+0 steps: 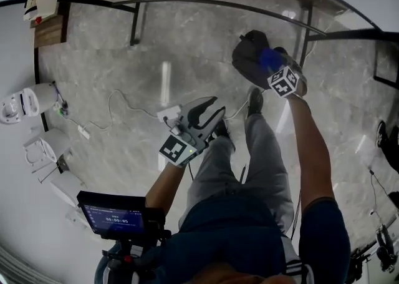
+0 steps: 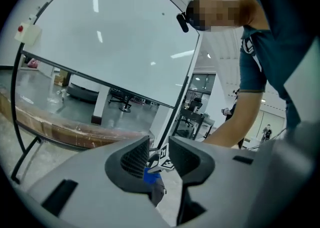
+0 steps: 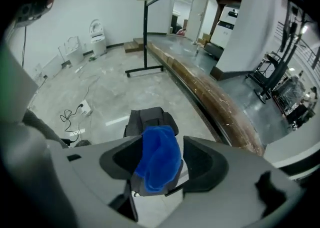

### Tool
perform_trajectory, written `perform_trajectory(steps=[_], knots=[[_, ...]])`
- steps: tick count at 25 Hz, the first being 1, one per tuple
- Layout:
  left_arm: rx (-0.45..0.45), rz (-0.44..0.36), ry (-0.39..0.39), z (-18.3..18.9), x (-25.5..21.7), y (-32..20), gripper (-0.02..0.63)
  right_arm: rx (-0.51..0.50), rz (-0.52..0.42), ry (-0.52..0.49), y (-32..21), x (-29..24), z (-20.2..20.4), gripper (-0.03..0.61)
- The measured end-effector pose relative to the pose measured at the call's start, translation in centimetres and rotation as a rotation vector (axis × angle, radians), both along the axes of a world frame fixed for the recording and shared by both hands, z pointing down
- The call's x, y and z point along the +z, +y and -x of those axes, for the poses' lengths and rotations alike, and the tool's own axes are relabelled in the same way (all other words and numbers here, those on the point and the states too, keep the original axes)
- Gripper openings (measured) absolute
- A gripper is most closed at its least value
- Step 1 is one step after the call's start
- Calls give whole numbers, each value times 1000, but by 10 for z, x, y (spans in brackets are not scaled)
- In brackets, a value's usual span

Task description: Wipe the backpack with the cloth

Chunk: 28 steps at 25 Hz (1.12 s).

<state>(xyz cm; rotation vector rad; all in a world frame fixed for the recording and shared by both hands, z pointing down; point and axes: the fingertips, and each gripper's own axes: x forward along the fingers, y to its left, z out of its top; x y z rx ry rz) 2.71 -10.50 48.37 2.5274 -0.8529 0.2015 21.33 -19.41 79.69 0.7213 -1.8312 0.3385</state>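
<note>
Now cloth [image 3: 160, 161] in right gripper [image 3: 163, 147].

Blue cloth [image 3: 160, 161] between the jaws of the right gripper [image 3: 162, 148], dark backpack [image 3: 150, 119] behind.

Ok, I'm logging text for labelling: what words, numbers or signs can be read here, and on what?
Screen: white digits like a timer, too small to read surely.
Left cube and right cube: square marker patterns, no letters.
Sleeve print: blurred, unreadable.
Nothing else readable.
</note>
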Motion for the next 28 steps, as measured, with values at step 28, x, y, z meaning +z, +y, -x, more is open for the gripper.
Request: perform_trajectory(steps=[28], knots=[[-20,66,26,-14,74,-19,104,-237,-92,-2,10,4,78,41]])
